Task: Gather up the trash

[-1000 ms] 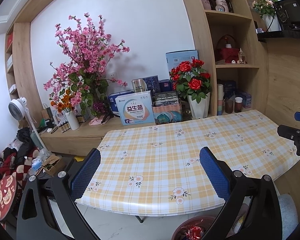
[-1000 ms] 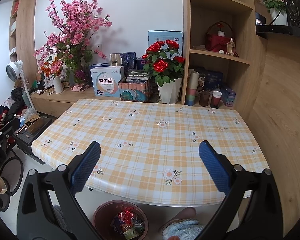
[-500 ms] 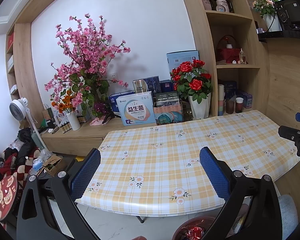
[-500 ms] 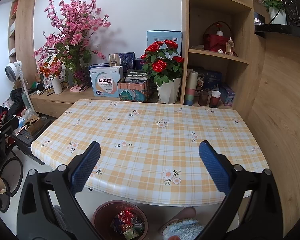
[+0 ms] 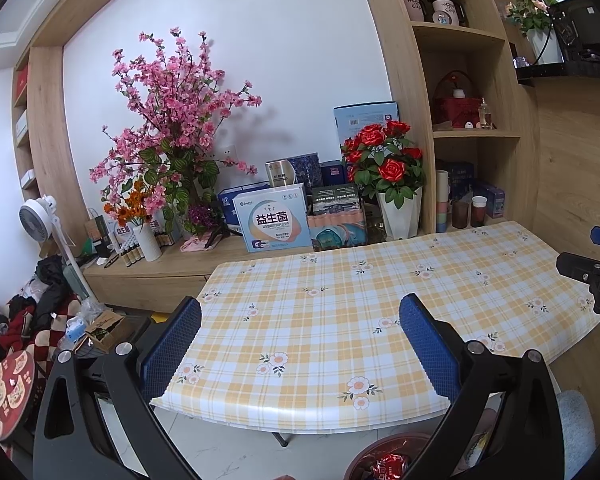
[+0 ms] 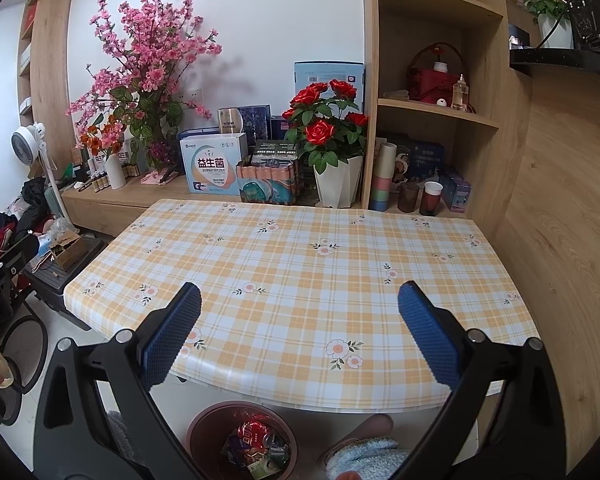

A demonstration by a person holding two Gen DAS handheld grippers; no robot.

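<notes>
two claws spread wide, left claw (image 5: 300, 340), right claw (image 6: 300, 328), trash bin (image 6: 204, 424) holding wrappers (image 6: 256, 446)

Bright, even room light; sharp pictures with heavy fisheye bend.

Soft light fills the room from the front, and the white wall (image 5: 260, 60) glows clean without burnt-out patches. The pink blossom branch (image 5: 172, 92) throws a faint, blurred shadow onto the wall toward 3 o'clock. The checked tablecloth (image 6: 300, 264) is evenly lit, with a mild sheen along its rounded near edge at 6 o'clock. Straight shelves (image 6: 428, 44) bow outward, worst at 12 and 3 o'clock, and black vignette eats every corner. Focus holds from near to far; only the floor bin (image 6: 242, 440) at 6 o'clock sits in shade under the table.
</notes>
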